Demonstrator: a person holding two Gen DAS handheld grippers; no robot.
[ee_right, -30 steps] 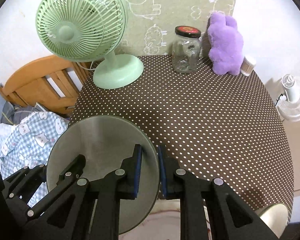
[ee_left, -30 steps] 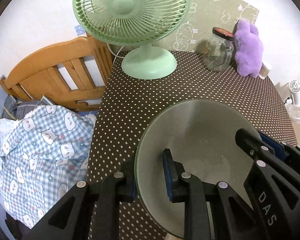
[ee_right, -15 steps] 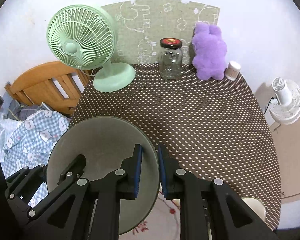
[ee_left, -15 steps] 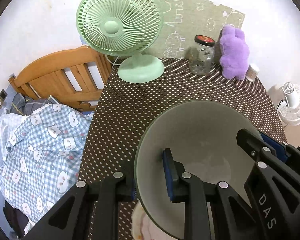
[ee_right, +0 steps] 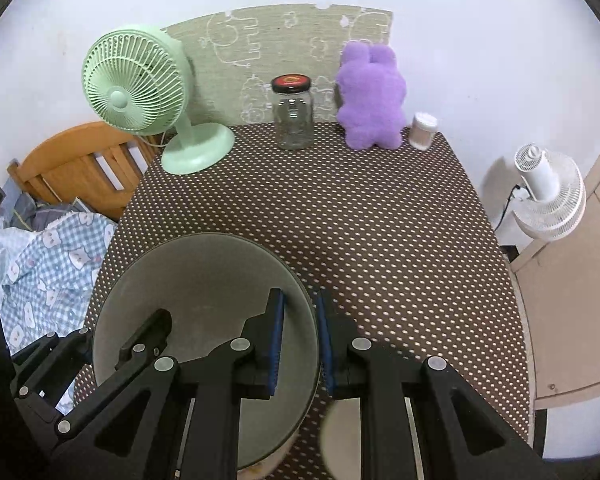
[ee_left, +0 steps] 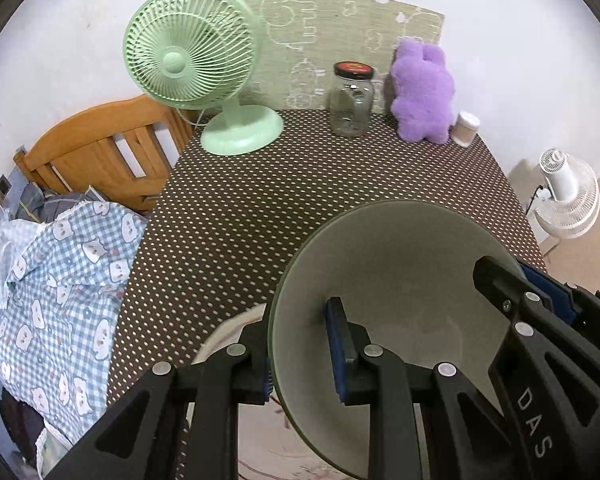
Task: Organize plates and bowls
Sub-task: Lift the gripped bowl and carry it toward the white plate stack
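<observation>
The grey-green plate (ee_left: pixel 396 304) fills the lower right of the left wrist view and the lower left of the right wrist view, lifted above the table (ee_left: pixel 300 200) and carried by both claws. The left gripper (ee_left: pixel 298 354) is closed on the plate's left rim, one finger under it and one on top. The right gripper (ee_right: pixel 300 338) is closed on the opposite rim in the same way (its blue pads (ee_right: pixel 277 340) press the edge from both sides). I think two grips are used because the plate is wide and smooth, so one claw alone could let it tilt or slip.

Below the plate, at the bottom of the left wrist view, a pale plate with a flower pattern (ee_left: pixel 236 332) is partly visible; probably the grey-green one will be stacked on it, but this is only my guess.

The table has a brown cloth with white dots. At its far edge, in the upper part of the frame, stand a green fan (ee_left: pixel 192 60), a glass jar (ee_left: pixel 352 100) and a purple plush toy (ee_left: pixel 422 92). On the left is a wooden bed frame (ee_left: pixel 100 152) with a checked blanket (ee_left: pixel 56 280), and a white fan (ee_left: pixel 564 196) stands on the floor at right.
</observation>
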